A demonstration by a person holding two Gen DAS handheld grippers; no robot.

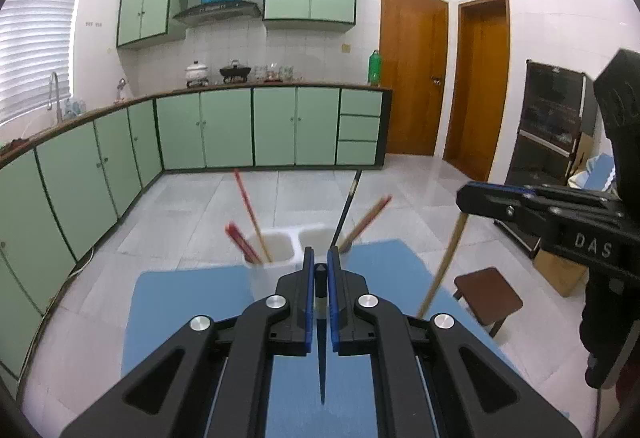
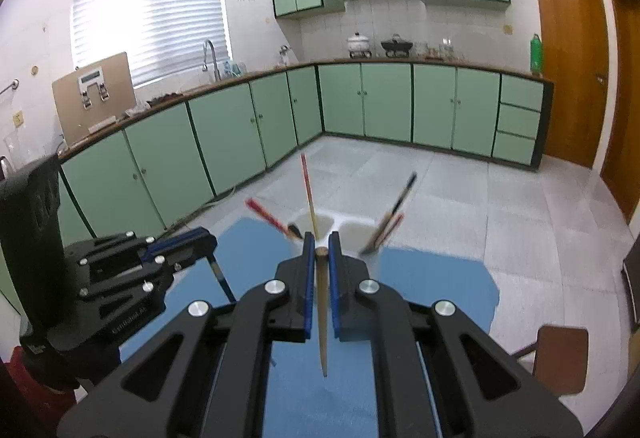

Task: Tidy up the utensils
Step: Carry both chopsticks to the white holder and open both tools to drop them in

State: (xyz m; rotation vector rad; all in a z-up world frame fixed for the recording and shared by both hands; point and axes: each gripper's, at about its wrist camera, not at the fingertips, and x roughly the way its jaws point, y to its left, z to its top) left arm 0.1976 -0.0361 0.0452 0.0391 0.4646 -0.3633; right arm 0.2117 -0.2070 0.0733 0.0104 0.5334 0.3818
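My left gripper (image 1: 320, 258) is shut on a dark chopstick (image 1: 322, 358) that hangs tip down over the blue mat (image 1: 180, 298). Just beyond it stands a white two-compartment holder (image 1: 294, 238). Its left cup holds red chopsticks (image 1: 248, 206); its right cup holds a black one (image 1: 348, 206) and a red-tipped one. In the right wrist view my right gripper (image 2: 321, 242) is shut on a pale wooden chopstick (image 2: 322, 318), in front of the same holder (image 2: 340, 220). The left gripper (image 2: 210, 240) with its dark chopstick (image 2: 222, 278) shows at the left; the right gripper (image 1: 462, 196) shows in the left wrist view.
The blue mat (image 2: 440, 278) covers a table top. A brown stool (image 1: 488, 296) stands on the tiled floor to the right. Green kitchen cabinets (image 1: 224, 126) line the far walls, and a dark shelf unit (image 1: 552, 110) stands at the right.
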